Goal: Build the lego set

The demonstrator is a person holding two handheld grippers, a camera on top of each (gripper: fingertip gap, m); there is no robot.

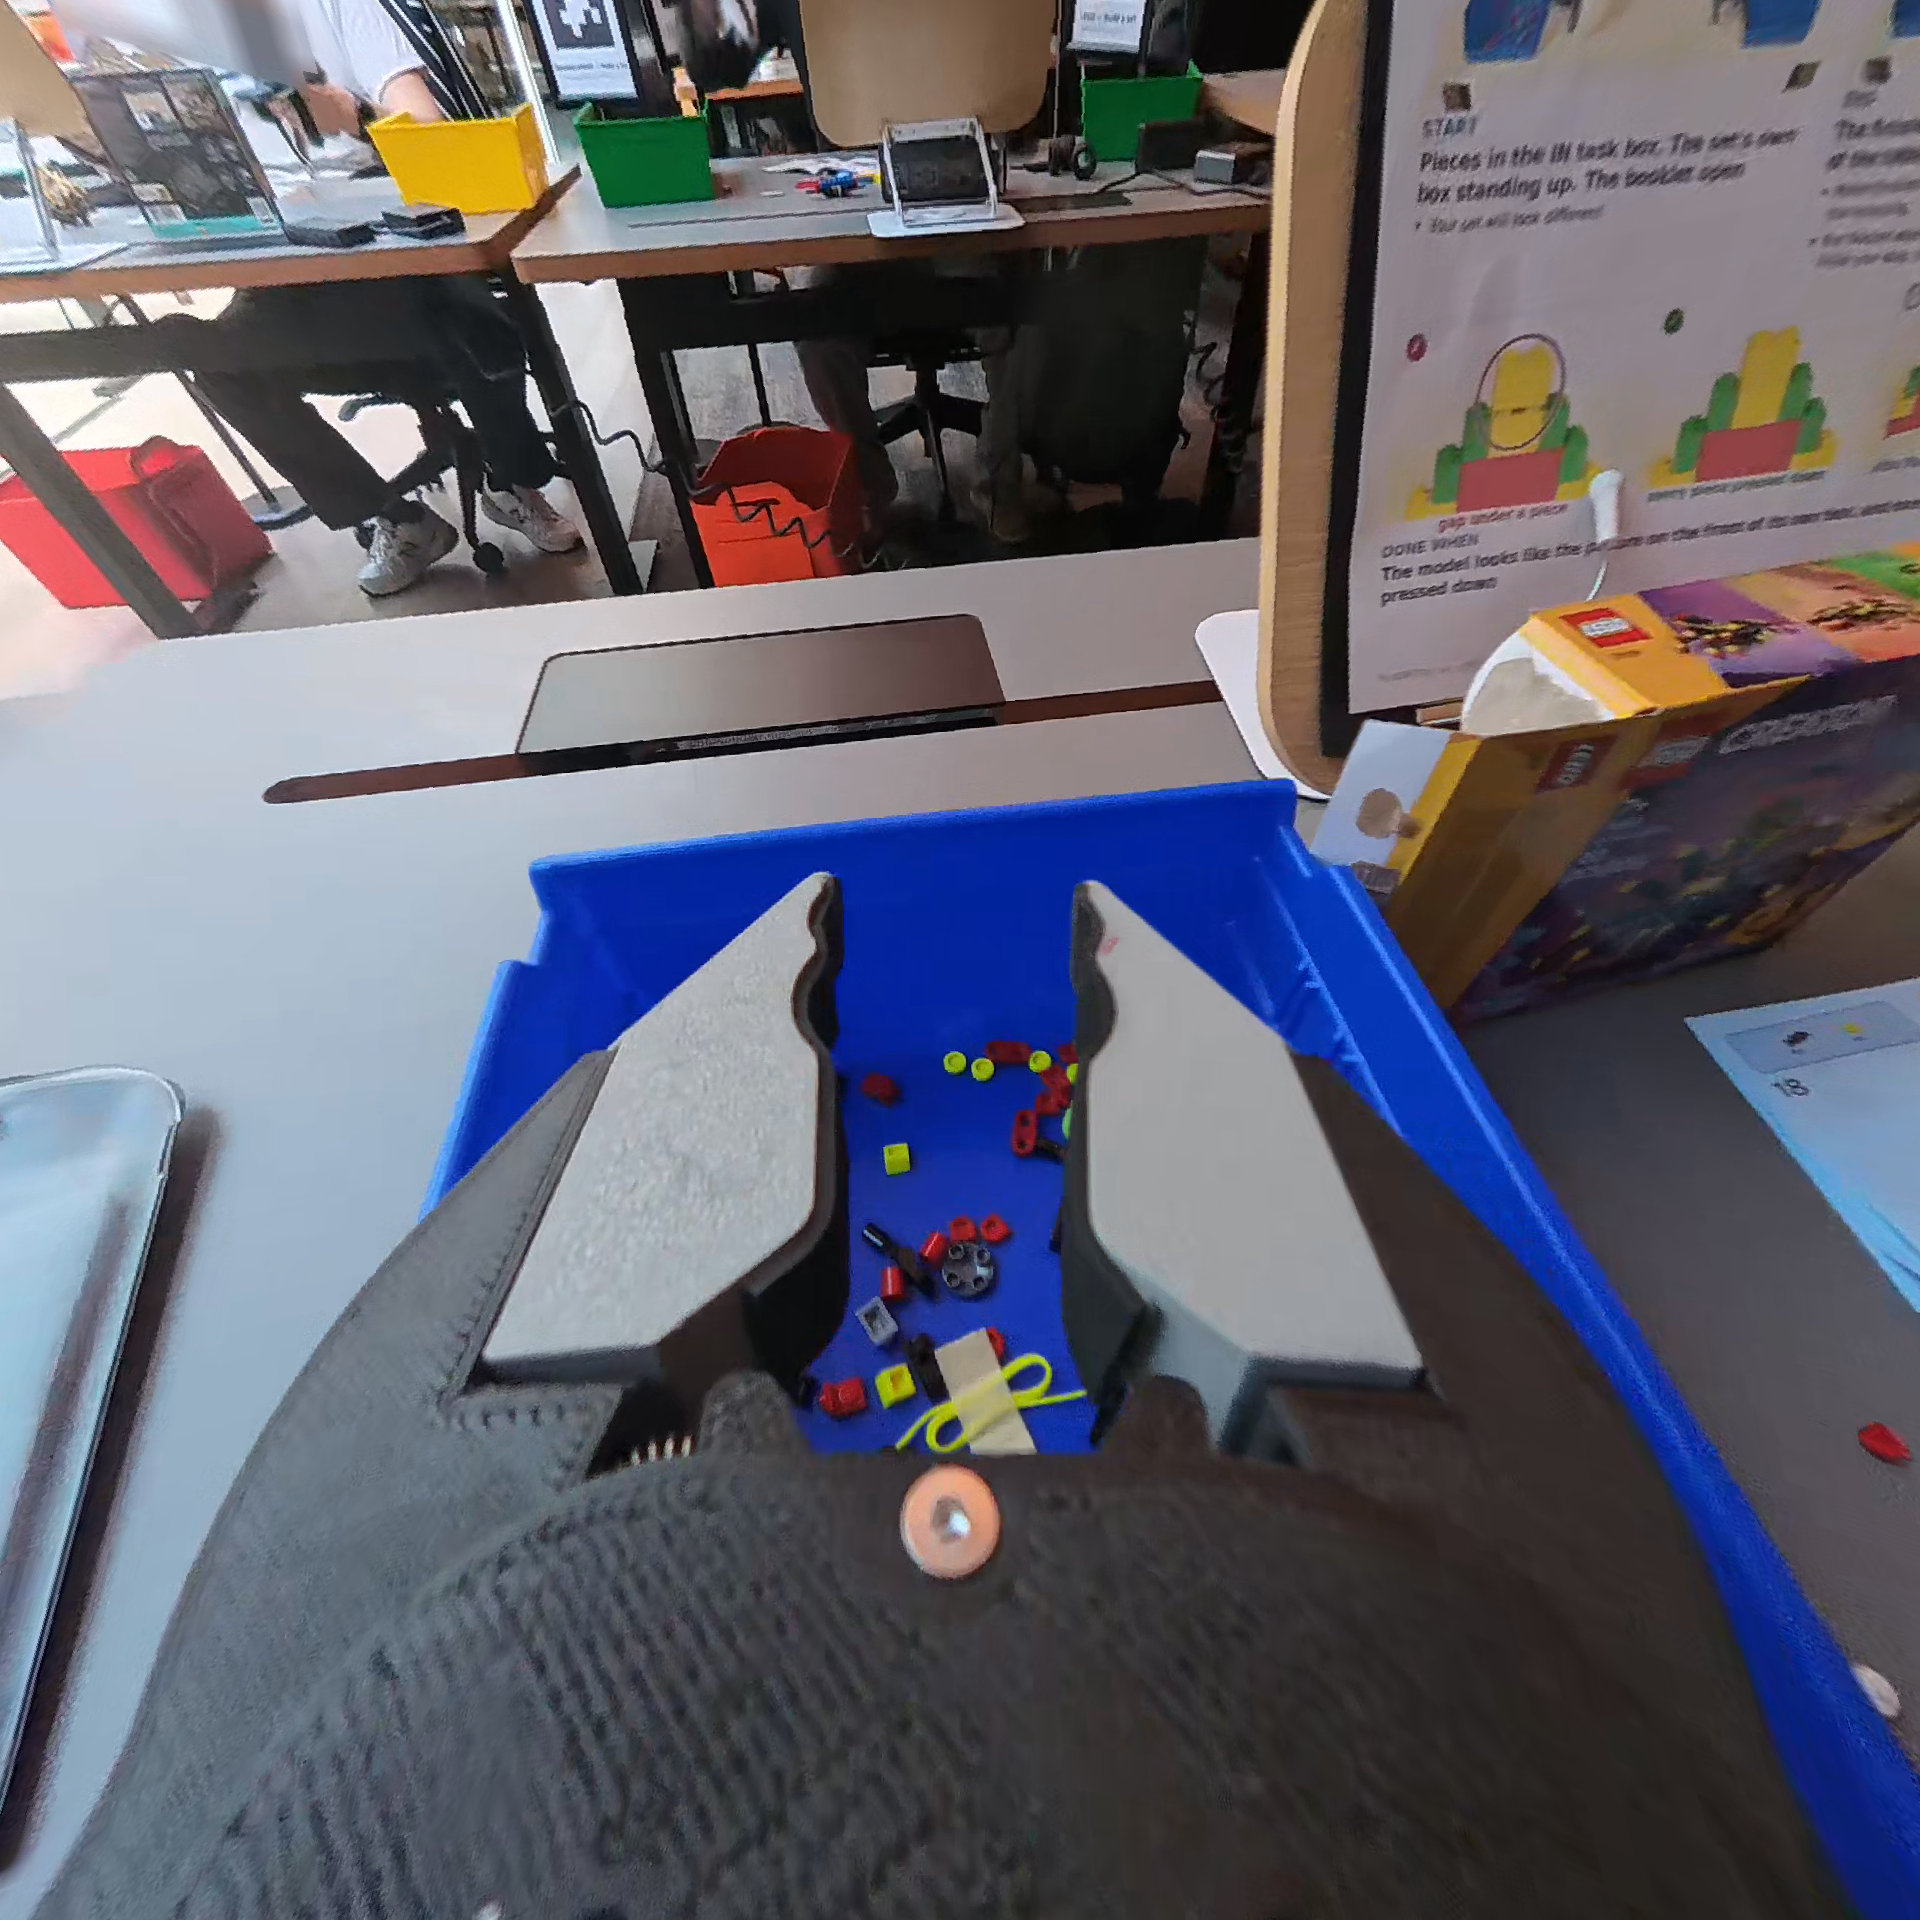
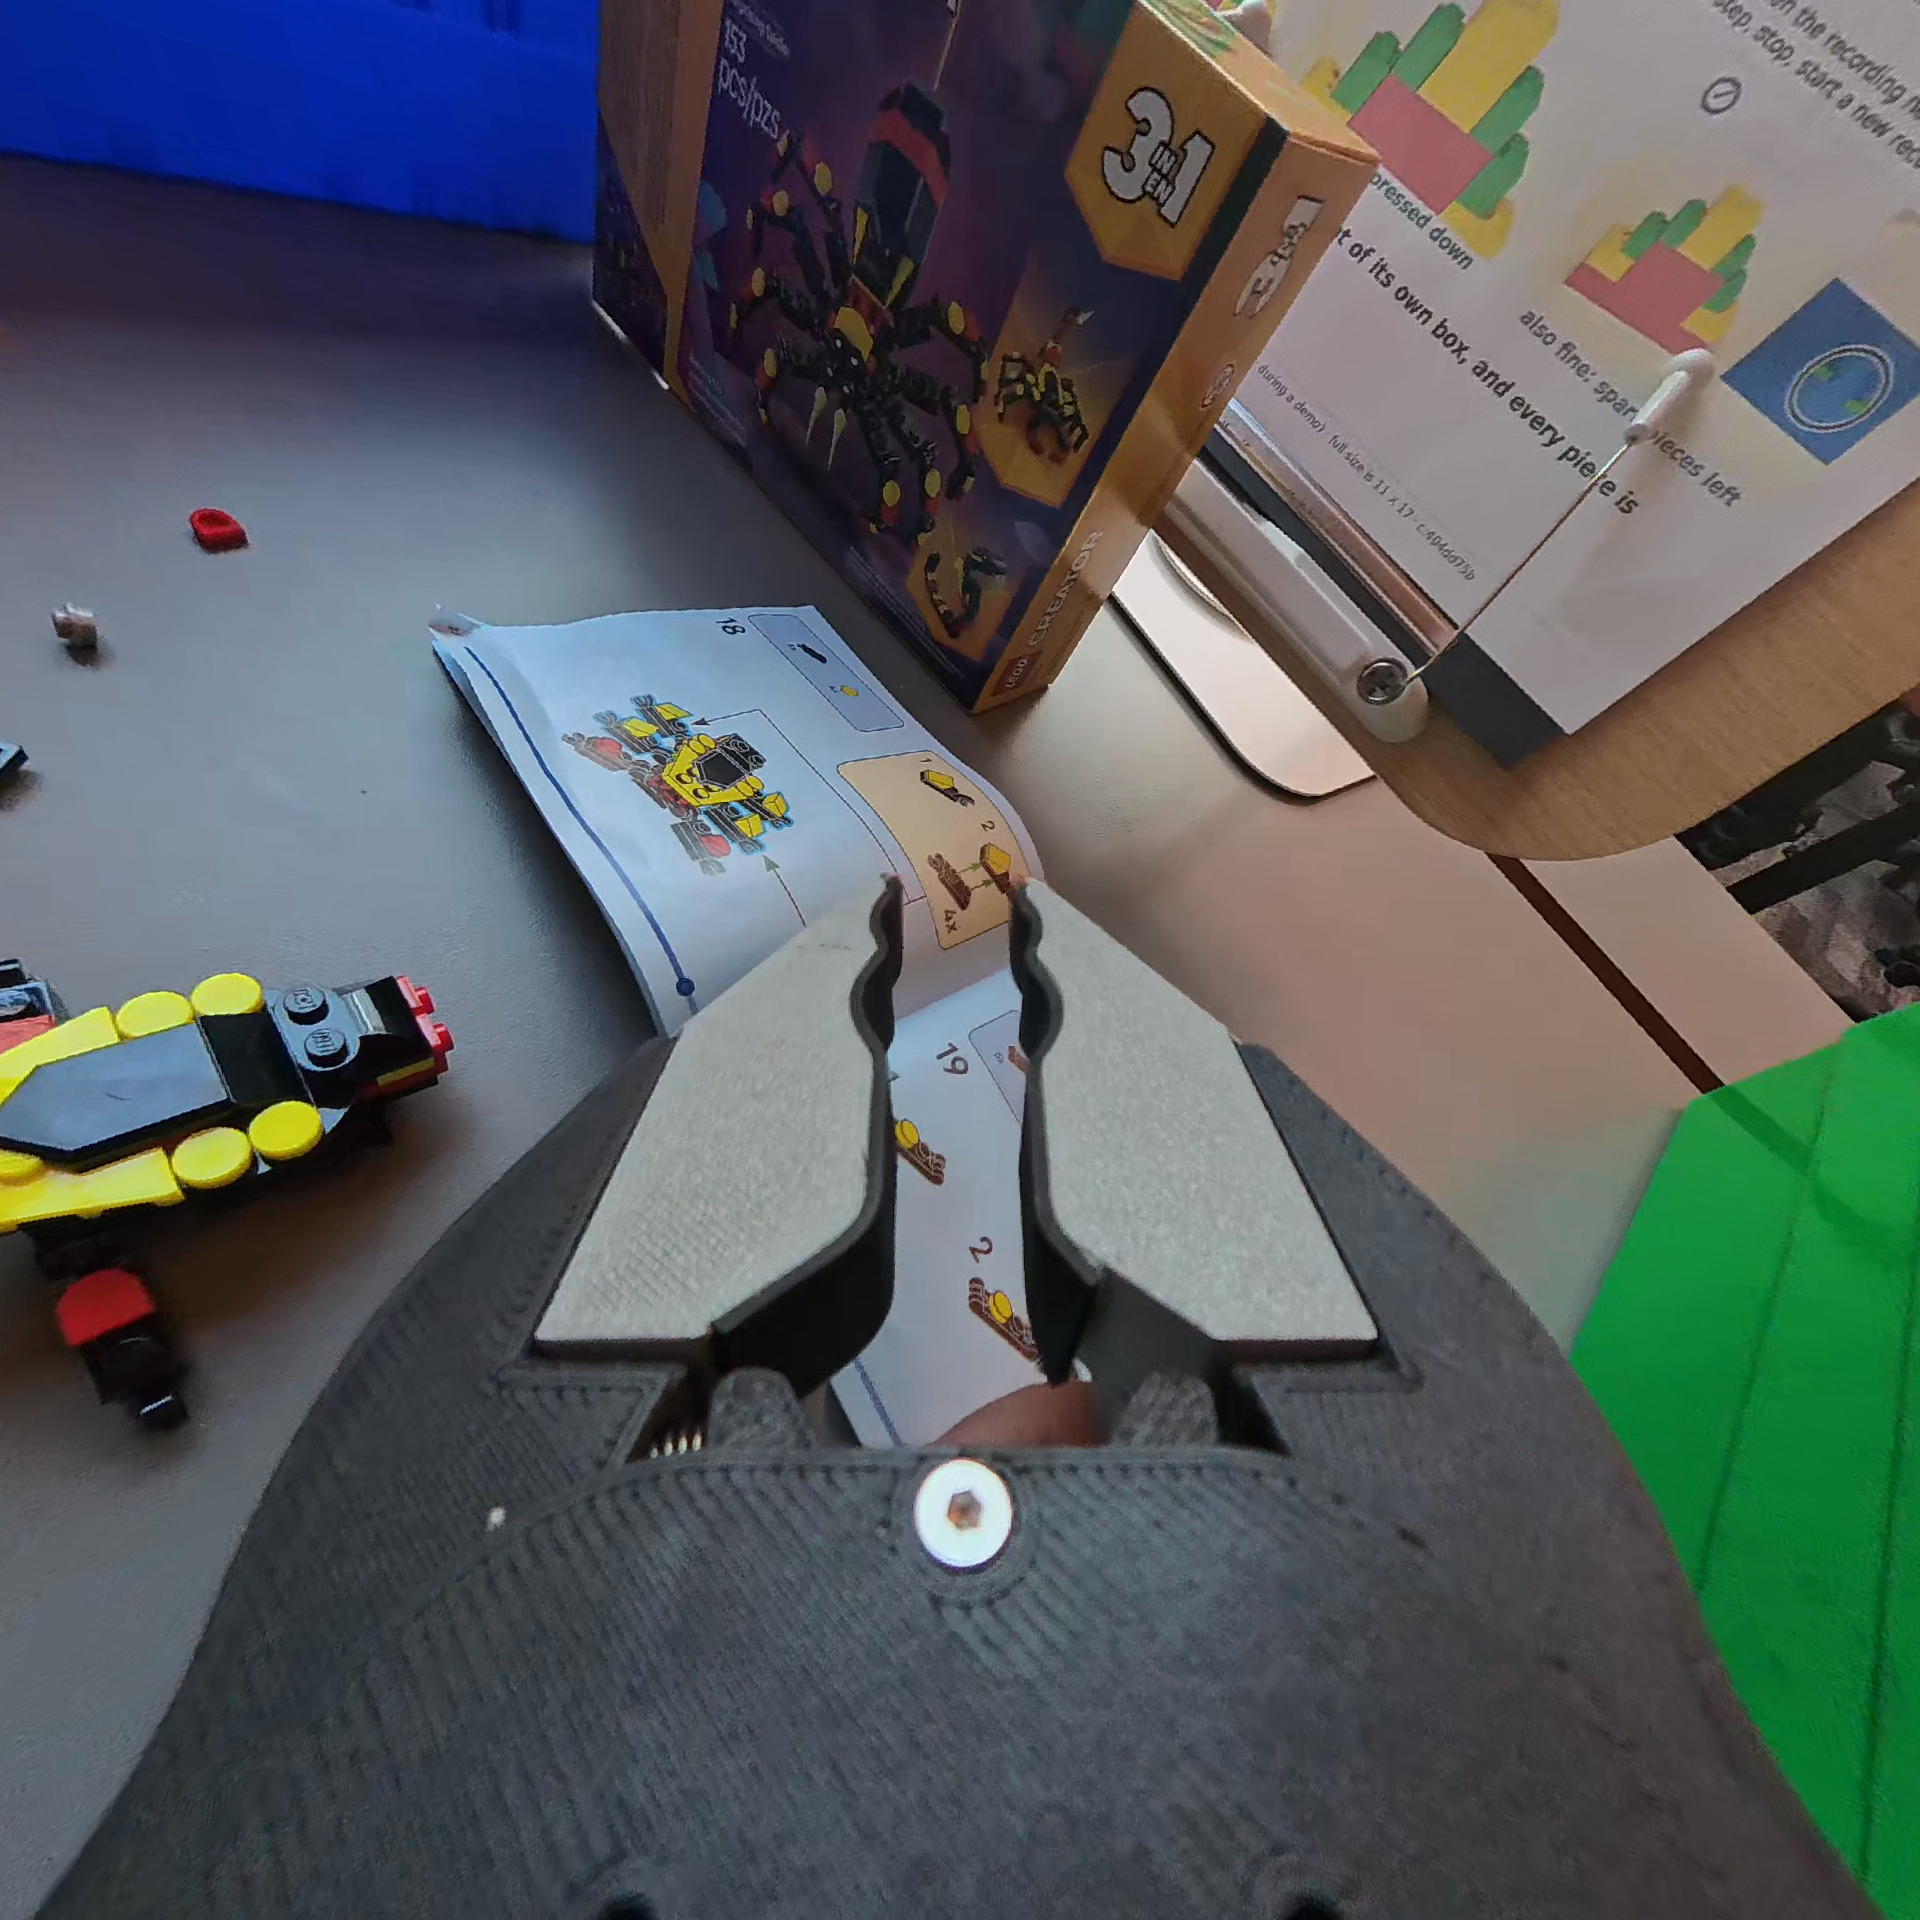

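Two views. Left wrist: left tongs (image 1: pixel 954 904) spread wide and empty above the blue bin (image 1: pixel 1382 997) of loose pieces (image 1: pixel 961 1262); likely picking the next part, which needs a narrower, lower approach. Tongs hide the bin's sides.

Right wrist: right tongs (image 2: pixel 954 899) narrow, empty, over the instruction booklet (image 2: pixel 727 748); partial model (image 2: pixel 197 1091) on tabletop (image 2: pixel 312 416) at left, cut off.

A green bin (image 2: pixel 1766 1403) sits at the table's right edge. Across the room, a yellow bin (image 1: pixel 462 156) and green bin (image 1: pixel 644 151) stand on desks, an orange bag (image 1: pixel 779 509) beneath.
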